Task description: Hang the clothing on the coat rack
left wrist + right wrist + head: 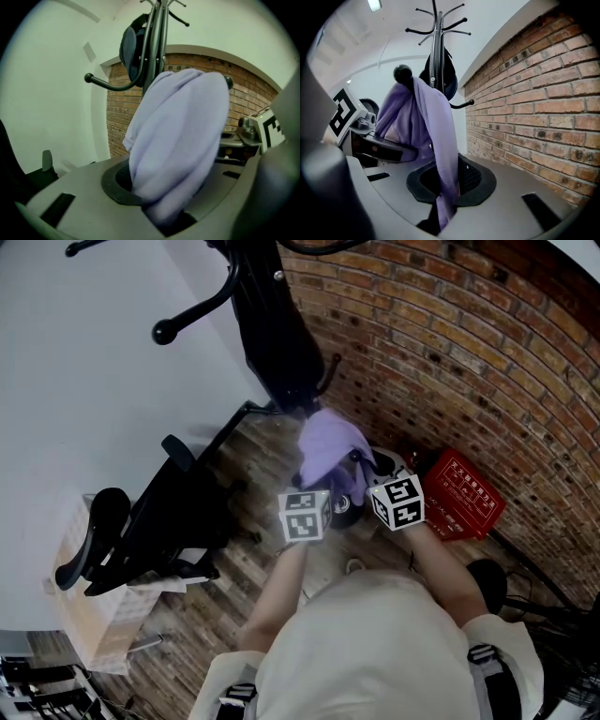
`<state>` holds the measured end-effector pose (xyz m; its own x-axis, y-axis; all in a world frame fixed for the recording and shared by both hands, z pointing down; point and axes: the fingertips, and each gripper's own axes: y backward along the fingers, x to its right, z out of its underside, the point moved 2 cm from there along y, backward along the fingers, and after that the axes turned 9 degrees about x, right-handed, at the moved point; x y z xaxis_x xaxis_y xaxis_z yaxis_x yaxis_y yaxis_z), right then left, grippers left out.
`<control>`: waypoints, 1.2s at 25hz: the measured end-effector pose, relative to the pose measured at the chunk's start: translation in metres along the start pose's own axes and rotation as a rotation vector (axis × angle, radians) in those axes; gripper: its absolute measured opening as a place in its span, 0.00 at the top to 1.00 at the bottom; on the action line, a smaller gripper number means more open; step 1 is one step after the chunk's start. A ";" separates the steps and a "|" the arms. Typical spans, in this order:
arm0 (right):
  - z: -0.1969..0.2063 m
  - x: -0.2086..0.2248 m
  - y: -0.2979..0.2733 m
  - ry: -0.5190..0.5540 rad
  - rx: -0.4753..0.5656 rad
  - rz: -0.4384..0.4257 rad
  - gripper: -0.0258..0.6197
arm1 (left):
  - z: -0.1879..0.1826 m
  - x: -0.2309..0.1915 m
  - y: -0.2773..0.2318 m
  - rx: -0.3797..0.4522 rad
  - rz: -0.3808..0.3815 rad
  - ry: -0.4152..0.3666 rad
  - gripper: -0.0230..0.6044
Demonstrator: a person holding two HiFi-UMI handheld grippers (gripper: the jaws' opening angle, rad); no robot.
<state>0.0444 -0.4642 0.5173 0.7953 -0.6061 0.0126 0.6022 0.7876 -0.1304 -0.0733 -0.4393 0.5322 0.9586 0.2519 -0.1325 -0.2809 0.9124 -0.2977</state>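
A purple garment [330,451] hangs bunched between both grippers beside the black coat rack [272,334]. In the right gripper view the garment [426,126] drapes over a ball-tipped hook [402,72] of the rack [436,42]. My right gripper [440,206] is shut on a thin fold of it. My left gripper [164,206] holds a thick bundle of the garment [178,140] between its jaws. In the head view the left gripper [323,498] and right gripper [370,479] sit close together just below the cloth. A dark item [131,51] hangs higher on the rack.
A brick wall [450,352] stands close on the right and a white wall [75,352] on the left. A black office chair [141,521] is at the left, a red box [464,493] at the right on the wooden floor. Other rack hooks [87,77] stick out.
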 end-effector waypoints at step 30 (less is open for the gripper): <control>0.009 -0.049 0.009 -0.051 0.006 -0.041 0.93 | 0.007 0.025 0.009 -0.012 0.059 -0.036 0.74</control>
<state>0.0118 -0.4268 0.5240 0.7721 -0.6318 0.0687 0.6350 0.7627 -0.1227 -0.0521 -0.4225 0.5327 0.9412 0.3171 -0.1164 -0.3377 0.8915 -0.3020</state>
